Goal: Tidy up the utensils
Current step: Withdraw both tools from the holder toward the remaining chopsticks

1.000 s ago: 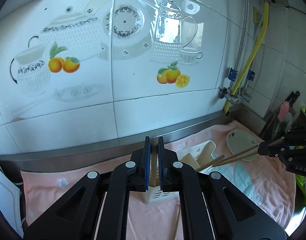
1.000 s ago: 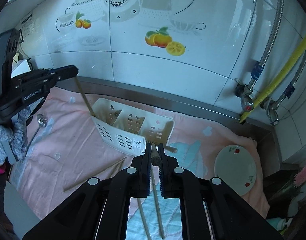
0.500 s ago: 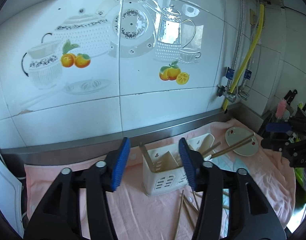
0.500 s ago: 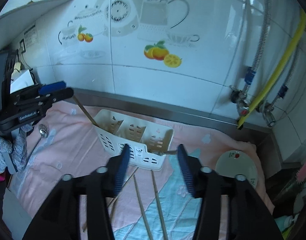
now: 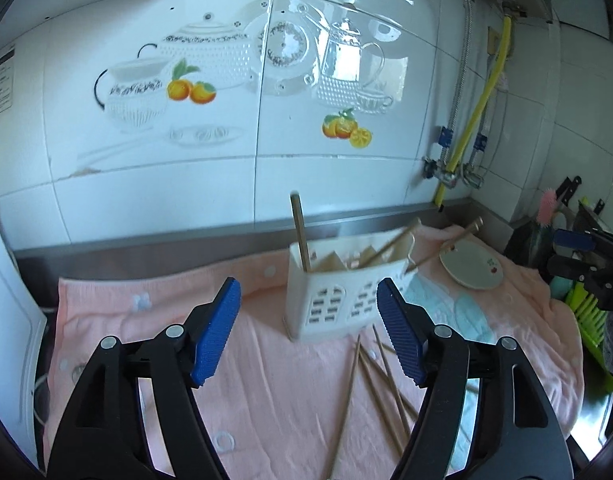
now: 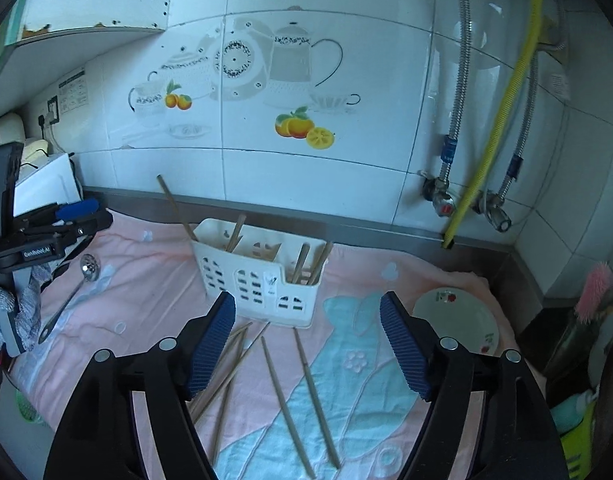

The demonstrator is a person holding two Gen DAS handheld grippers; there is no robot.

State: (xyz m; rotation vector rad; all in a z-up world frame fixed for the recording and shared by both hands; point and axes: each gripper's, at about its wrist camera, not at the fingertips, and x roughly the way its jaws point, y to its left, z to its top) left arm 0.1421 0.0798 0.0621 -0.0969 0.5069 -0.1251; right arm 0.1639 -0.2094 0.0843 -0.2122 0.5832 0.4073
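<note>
White slotted plastic utensil caddy (image 6: 262, 276) at 12 o'clock on pink towel-covered surface (image 6: 146, 300), chopsticks (image 6: 312, 262) standing in its compartments, loose chopsticks (image 6: 302, 380) at 6 o'clock, left tool (image 5: 308, 332) and right tool (image 6: 306, 344) opening, nothing between pads.

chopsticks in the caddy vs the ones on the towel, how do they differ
The chopsticks in the caddy stand leaning, lower ends hidden in the white caddy; the chopsticks on the towel lie flat, full length showing. Those in the caddy sit in separate compartments at either end; the loose ones are scattered in front of it on the towel, some crossing. All look like plain brown sticks of about the same kind.
</note>
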